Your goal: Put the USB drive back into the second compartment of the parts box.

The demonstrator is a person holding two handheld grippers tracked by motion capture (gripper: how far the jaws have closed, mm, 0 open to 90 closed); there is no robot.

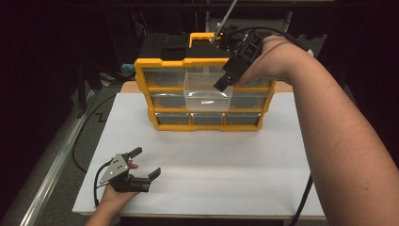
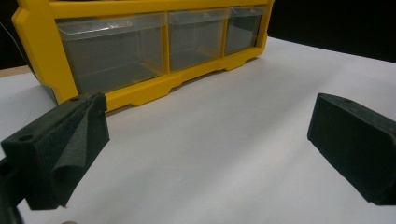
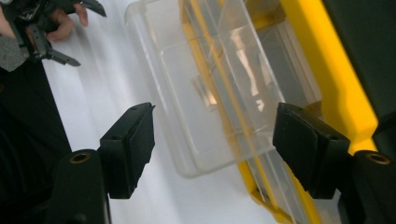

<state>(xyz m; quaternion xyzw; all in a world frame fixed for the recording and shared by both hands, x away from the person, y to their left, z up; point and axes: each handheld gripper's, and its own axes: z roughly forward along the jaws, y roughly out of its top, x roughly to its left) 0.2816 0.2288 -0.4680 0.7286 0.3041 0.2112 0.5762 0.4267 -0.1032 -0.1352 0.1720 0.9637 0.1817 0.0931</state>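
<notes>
Clear drawer [image 1: 208,92] juts from the yellow cabinet [image 1: 141,70], nearly empty; right hand-held gripper [image 1: 223,84] open, holding nothing.

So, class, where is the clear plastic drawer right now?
In the high view the clear plastic drawer sticks out from the middle of the yellow organiser cabinet, just below the right gripper.

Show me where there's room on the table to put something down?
The white table top is bare between the yellow drawer cabinet and the left gripper. It is crowded at the pulled-out clear plastic drawer, where the right gripper hovers.
</notes>
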